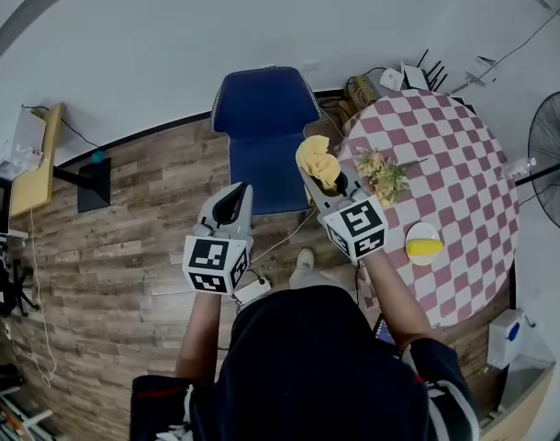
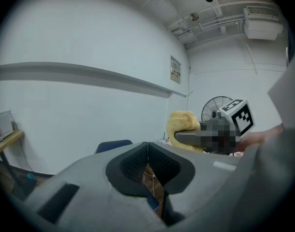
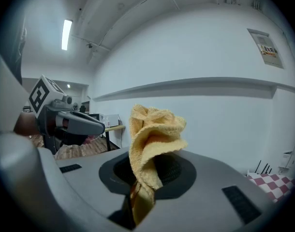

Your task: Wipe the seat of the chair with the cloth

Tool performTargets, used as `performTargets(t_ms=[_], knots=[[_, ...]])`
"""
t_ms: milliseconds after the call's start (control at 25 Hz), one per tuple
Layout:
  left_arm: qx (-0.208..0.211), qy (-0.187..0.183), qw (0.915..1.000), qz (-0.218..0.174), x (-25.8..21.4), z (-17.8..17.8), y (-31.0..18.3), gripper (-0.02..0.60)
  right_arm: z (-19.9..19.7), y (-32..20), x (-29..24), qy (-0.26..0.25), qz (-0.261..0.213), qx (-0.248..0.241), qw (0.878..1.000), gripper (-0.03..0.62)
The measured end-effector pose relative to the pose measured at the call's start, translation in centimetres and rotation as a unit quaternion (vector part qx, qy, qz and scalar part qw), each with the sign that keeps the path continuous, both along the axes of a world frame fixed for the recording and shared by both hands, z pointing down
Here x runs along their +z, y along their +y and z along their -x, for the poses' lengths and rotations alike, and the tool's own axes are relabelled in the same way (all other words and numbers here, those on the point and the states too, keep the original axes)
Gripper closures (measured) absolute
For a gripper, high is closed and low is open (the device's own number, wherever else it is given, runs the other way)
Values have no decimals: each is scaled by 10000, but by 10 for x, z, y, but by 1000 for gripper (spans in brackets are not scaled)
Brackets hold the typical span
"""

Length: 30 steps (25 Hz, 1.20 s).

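A blue chair (image 1: 262, 136) stands against the wall ahead of me, its seat bare. My right gripper (image 1: 330, 182) is shut on a crumpled yellow cloth (image 1: 318, 162), which sticks up above the jaws over the seat's right edge. In the right gripper view the cloth (image 3: 154, 141) rises from between the pads. My left gripper (image 1: 232, 198) hovers at the seat's front left corner. Its jaws meet with nothing between them, as seen in the left gripper view (image 2: 147, 151). The chair's back (image 2: 113, 145) shows just beyond it.
A round table with a red and white checked cover (image 1: 450, 182) stands right of the chair, bearing flowers (image 1: 381, 175) and a small plate with a yellow thing (image 1: 423, 243). A fan (image 1: 554, 159) is at far right, a wooden shelf (image 1: 37, 168) at left. Cables lie on the floor.
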<state>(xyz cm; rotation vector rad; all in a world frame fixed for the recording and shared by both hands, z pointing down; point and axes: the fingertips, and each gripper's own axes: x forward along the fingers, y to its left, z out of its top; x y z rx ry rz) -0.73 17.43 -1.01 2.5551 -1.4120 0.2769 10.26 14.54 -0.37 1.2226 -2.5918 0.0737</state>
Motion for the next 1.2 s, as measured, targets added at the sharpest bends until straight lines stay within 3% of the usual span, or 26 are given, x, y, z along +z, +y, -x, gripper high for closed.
performTargets(t_ms=[240, 560, 800, 1200], knots=[[-216, -2, 9996, 172, 6, -25, -43, 565, -26, -39, 6, -143, 80, -154, 9997, 539], [133, -177, 9997, 121, 5, -74, -77, 565, -55, -72, 24, -391, 360, -48, 9986, 539], [-48, -101, 9994, 337, 20, -48, -97, 565, -38, -90, 35, -350, 504, -85, 9981, 539], [89, 43, 9961, 882, 67, 19, -133, 565, 21, -118, 68, -94, 887, 128, 9959, 539]])
